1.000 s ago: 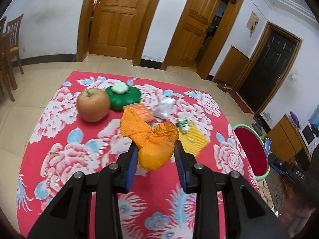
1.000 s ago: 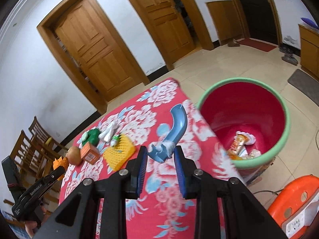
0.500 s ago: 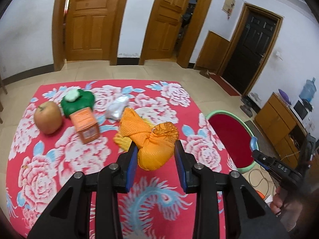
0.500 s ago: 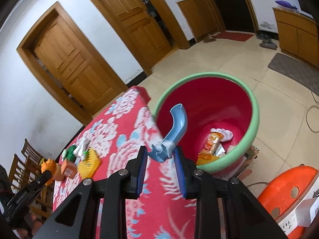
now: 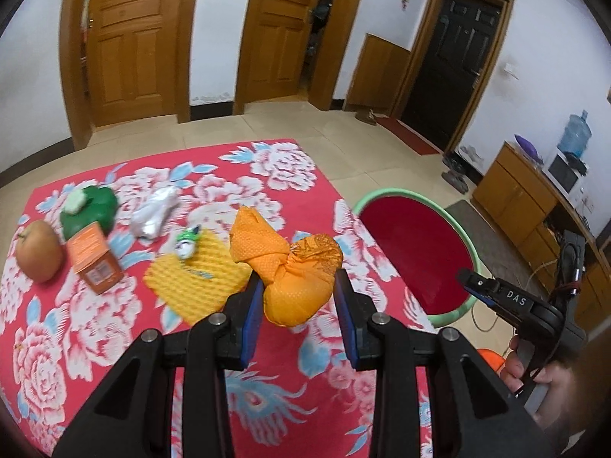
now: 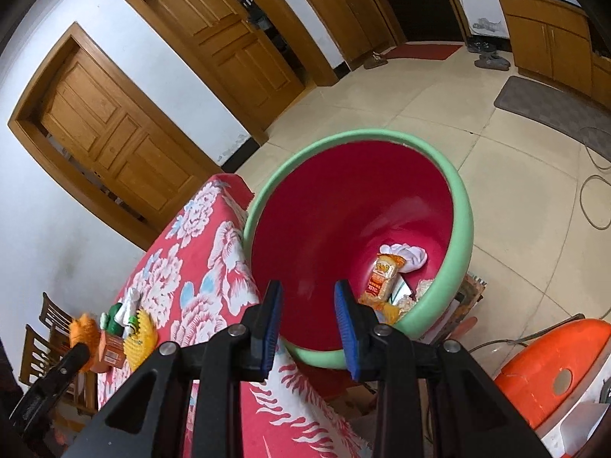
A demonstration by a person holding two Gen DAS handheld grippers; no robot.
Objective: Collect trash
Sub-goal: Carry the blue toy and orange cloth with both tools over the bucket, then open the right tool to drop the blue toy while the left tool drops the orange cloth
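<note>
My left gripper (image 5: 298, 283) is shut on an orange cloth bundle (image 5: 282, 257), held above the red flowered tablecloth (image 5: 95, 343). To its right, past the table edge, stands the bin, red inside with a green rim (image 5: 382, 195). My right gripper (image 6: 308, 292) hangs over the near rim of the bin (image 6: 464, 229), its jaws apart with nothing between them. A snack packet (image 6: 383, 276) and a white crumpled piece (image 6: 406, 253) lie at the bottom of the bin. The right gripper (image 5: 475, 282) also shows at the edge of the left wrist view, with a hand on it.
On the cloth lie a yellow foam net (image 5: 194, 278), a small green-white wrapper (image 5: 187, 240), a silver wrapper (image 5: 154, 213), an orange carton (image 5: 97, 259), a green container (image 5: 89, 210) and an apple (image 5: 38, 252). An orange object (image 6: 553, 374) sits on the floor near the bin.
The blue curved piece has gone from between the right fingers, and that gripper has moved from the table to over the bin. The left gripper carried the orange bundle rightward.
</note>
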